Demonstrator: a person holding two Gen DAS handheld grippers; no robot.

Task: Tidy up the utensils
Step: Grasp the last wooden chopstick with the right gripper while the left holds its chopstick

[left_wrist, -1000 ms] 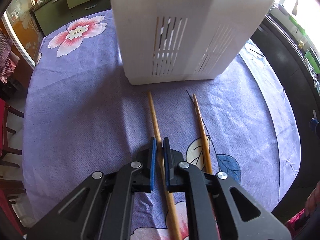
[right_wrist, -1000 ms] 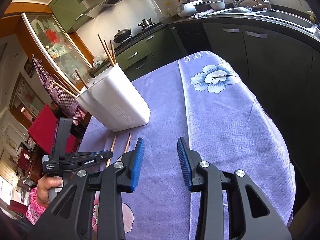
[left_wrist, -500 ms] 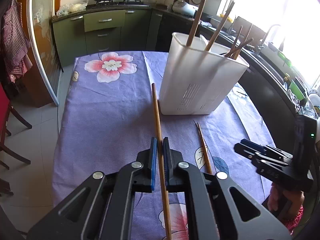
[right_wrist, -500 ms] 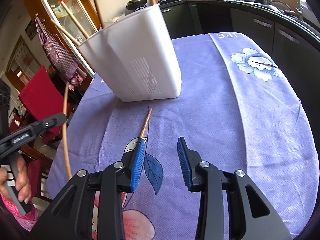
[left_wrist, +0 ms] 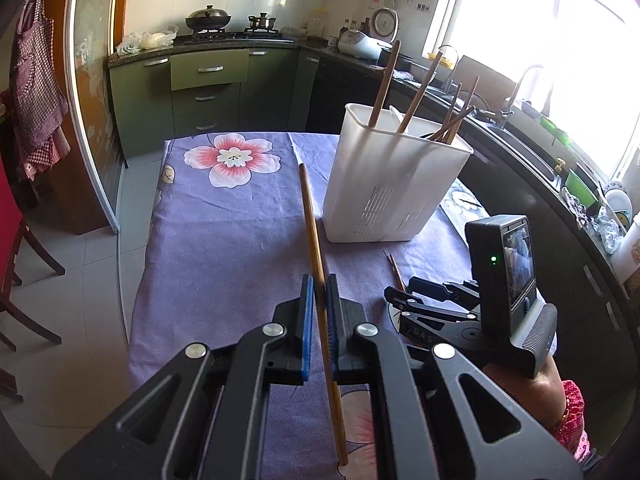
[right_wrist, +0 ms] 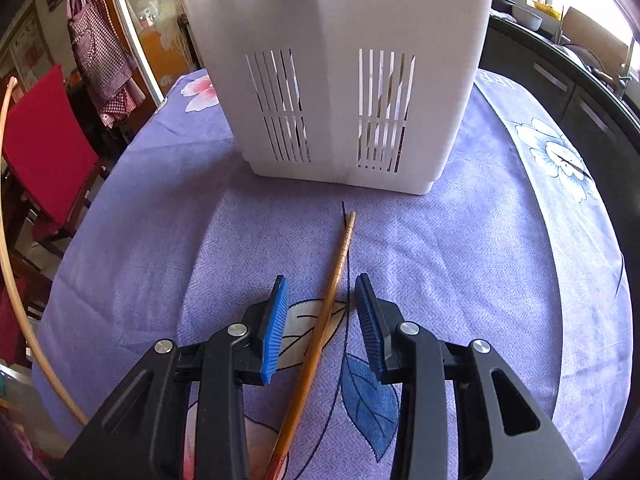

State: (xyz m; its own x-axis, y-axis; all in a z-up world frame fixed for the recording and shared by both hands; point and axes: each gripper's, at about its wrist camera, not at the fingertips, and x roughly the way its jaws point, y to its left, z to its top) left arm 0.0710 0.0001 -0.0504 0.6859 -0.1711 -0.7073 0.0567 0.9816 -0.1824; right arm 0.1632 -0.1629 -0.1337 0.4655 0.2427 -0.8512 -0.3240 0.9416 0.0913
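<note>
My left gripper (left_wrist: 319, 280) is shut on a wooden chopstick (left_wrist: 310, 216) and holds it lifted above the table, its tip pointing ahead, left of the white utensil holder (left_wrist: 384, 188). Several chopsticks stand in the holder. My right gripper (right_wrist: 322, 296) is open, low over the table, its fingers on either side of a second wooden chopstick (right_wrist: 340, 252) that lies on the purple cloth in front of the holder (right_wrist: 340, 80). The right gripper also shows in the left wrist view (left_wrist: 400, 294). The lifted chopstick shows at the left edge of the right wrist view (right_wrist: 12, 248).
The table carries a purple flowered cloth (left_wrist: 224, 216). A red chair (right_wrist: 44, 148) stands at the table's left side. Dark kitchen counters with a sink (left_wrist: 532, 136) run along the right, green cabinets (left_wrist: 200, 92) at the back.
My left gripper has risen with its chopstick, off the table. My right gripper has come down and forward, until its open fingers straddle the chopstick lying on the cloth.
</note>
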